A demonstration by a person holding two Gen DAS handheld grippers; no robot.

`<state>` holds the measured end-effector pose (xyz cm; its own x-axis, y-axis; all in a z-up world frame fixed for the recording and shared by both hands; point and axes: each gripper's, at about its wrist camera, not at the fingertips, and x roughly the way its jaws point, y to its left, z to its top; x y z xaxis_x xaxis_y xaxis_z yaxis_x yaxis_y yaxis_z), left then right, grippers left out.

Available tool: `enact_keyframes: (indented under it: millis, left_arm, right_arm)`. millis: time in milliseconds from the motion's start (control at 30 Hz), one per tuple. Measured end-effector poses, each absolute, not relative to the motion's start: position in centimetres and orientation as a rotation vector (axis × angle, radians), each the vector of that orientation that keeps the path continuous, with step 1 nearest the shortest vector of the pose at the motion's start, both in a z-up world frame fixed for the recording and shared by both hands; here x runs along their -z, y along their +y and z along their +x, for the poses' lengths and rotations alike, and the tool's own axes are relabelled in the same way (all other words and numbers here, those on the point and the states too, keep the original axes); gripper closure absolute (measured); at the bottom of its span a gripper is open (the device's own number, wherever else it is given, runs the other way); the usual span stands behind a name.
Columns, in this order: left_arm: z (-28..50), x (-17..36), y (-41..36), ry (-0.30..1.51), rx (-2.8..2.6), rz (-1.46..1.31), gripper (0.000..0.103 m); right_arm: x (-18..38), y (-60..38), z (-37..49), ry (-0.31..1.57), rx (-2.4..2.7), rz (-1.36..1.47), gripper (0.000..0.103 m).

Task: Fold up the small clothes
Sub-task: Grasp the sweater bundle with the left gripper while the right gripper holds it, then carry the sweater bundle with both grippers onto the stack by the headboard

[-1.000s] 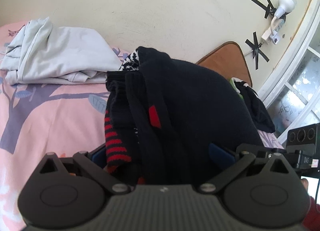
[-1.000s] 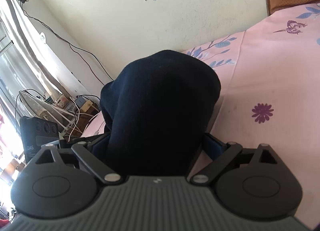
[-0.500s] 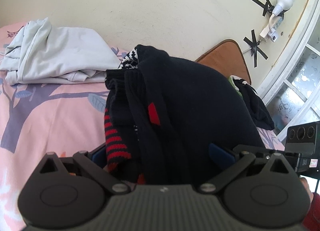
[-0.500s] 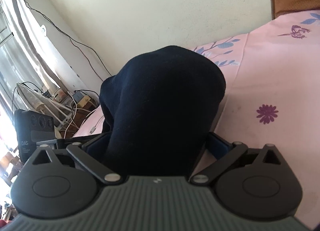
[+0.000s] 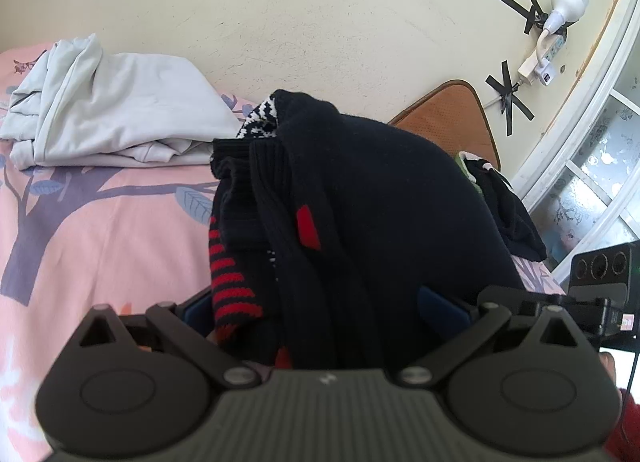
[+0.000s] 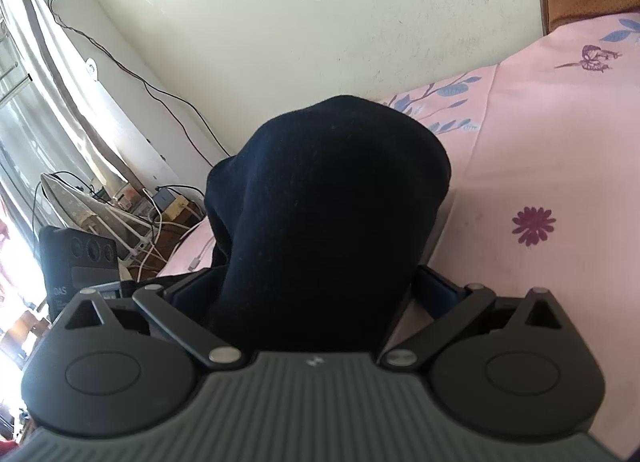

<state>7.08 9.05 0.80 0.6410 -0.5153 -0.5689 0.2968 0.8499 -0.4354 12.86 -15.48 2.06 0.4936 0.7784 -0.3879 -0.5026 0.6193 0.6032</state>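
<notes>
grey-white folded garment: lying at far left of pink floral bedsheet, against the wall; likely a finished piece parked out of the way
left gripper: clamped on one end of dark navy knit garment with red stripes, fabric bunched between blue pads and draped forward over them
navy garment position: lifted off the sheet, probably held up to align edges for a fold
dark clothes heap: right of it, near window, likely unfolded stock
right gripper: closed on the other end of the same navy knit, cloth humped over jaws, above bed edge
</notes>
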Motion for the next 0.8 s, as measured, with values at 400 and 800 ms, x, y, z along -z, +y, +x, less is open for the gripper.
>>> enact_keyframes:
  millis: [400,800]
  left_arm:
    - [8.1,-4.2,4.9,0.753,0.462,-0.407,0.04]
    - [14.1,-12.9,-17.9,0.657,0.786,-0.134,0.047]
  right_arm:
    - [-6.1,-15.8,14.2,0.746,-0.829,0.427,0.057]
    - [-15.7,-35.0,12.4,0.377,-0.607,0.44,0.057]
